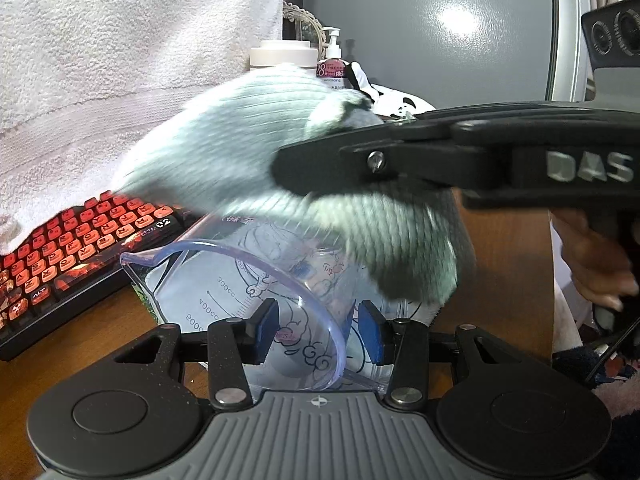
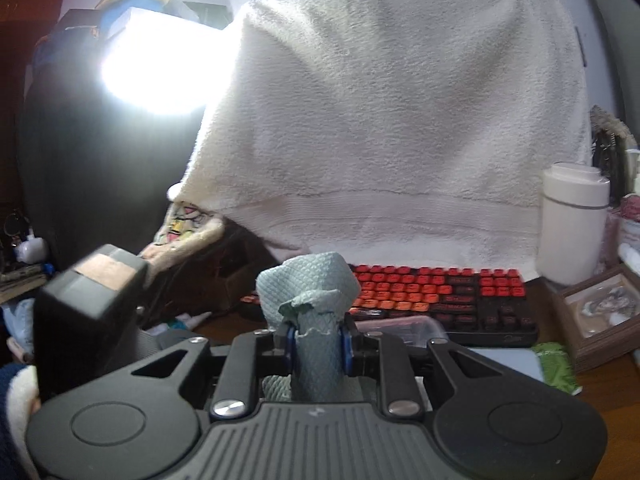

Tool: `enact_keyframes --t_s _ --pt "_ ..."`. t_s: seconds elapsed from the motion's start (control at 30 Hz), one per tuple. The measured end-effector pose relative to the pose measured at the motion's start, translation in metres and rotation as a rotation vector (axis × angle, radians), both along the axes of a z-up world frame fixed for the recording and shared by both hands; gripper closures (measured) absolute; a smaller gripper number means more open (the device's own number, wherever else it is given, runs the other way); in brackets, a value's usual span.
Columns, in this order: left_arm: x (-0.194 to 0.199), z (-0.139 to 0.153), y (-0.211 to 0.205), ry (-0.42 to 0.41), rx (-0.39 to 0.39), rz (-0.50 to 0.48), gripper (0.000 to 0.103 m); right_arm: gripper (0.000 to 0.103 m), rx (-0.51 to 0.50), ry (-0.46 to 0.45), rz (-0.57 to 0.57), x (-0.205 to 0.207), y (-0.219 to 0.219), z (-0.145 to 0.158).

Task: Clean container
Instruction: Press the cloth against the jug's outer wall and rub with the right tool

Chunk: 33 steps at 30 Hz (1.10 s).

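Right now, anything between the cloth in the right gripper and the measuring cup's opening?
Nothing visible. The left gripper clamps the clear measuring cup at its wall, tilted with the mouth open. The cloth, pinched in the right gripper, hangs just above and behind the cup. Motion blur hides whether it touches.

wrist views, close, sharing keyboard [image 1: 72, 248]

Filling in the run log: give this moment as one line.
left gripper: shut on measuring cup | right gripper: shut on cloth | cloth above cup, blurred
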<state>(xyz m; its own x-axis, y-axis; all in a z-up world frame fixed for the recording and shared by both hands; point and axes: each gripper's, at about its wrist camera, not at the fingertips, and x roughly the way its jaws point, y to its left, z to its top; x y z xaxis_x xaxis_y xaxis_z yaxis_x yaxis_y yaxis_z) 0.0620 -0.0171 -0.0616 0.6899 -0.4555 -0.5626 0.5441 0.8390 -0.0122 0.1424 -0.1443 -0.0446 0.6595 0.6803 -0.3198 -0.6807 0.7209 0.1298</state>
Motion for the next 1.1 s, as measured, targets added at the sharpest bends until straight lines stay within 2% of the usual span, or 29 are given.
enact_keyframes --t_s 0.2,0.3,0.4,0.53,0.8,0.9,1.1 --pt "-0.009 0.005 0.014 -0.002 0.003 0.000 0.059 0.083 -0.007 0.003 -0.108 0.014 -0.019 -0.002" --pt "0.012 0.000 0.027 0.001 0.000 0.001 0.059 0.083 -0.010 0.002 -0.124 0.016 -0.022 -0.003" --pt "0.065 -0.023 0.024 0.003 -0.001 0.001 0.059 0.083 -0.029 -0.004 -0.144 0.017 -0.022 -0.001" --pt "0.063 -0.023 0.020 0.003 -0.002 0.001 0.060 0.083 0.024 0.041 -0.156 0.017 -0.025 -0.003" --pt "0.045 -0.017 0.021 0.000 0.004 0.001 0.059 0.083 0.055 0.023 -0.046 -0.008 -0.007 -0.008" --pt "0.071 -0.027 0.039 -0.003 0.008 0.001 0.060 0.083 0.066 0.012 0.012 -0.015 -0.004 -0.009" --pt "0.072 -0.027 0.043 -0.005 0.011 0.002 0.059 0.084 0.042 -0.043 0.019 -0.015 -0.010 -0.012"
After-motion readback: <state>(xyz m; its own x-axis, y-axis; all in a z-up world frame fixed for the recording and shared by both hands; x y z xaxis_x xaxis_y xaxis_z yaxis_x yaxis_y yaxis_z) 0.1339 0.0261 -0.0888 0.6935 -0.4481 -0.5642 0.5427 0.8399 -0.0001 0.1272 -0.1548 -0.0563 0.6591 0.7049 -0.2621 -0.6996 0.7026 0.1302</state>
